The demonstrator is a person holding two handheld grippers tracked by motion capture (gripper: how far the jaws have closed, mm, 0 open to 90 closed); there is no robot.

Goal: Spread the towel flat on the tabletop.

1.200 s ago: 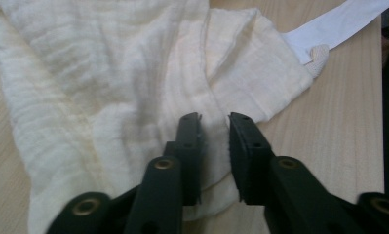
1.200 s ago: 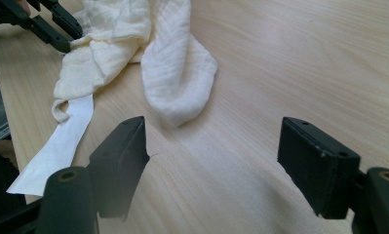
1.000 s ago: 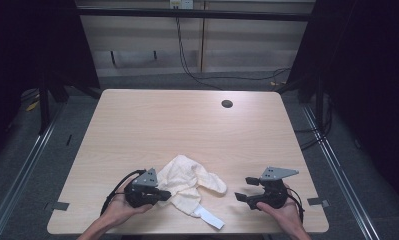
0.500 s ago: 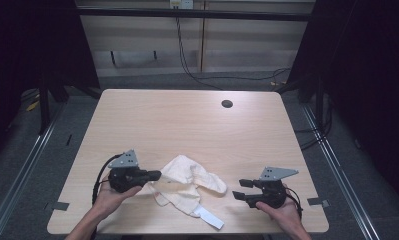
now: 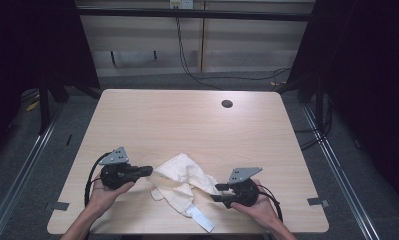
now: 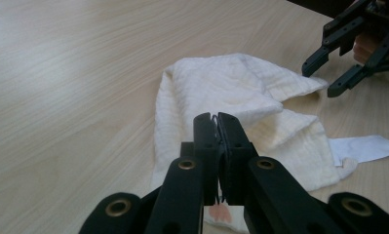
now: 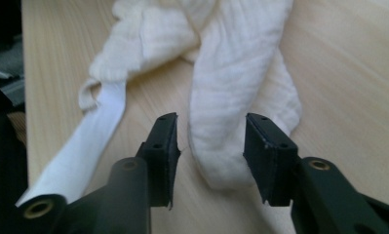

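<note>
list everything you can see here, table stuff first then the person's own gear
cloth: one, cream white, crumpled at the near middle of the table, between the two grippers
label strip: one, white, flat, trailing from the cloth toward the near edge
table: one, light wood, with a dark round hole near its far edge
tape marks: two, grey, at the near left and near right table edges
cables: several, black, on the floor beyond the table
left gripper: one, black, jaws closed, at the cloth's left edge
right gripper: one, black, jaws open around a fold of the cloth
hands: two, one holding each gripper
</note>
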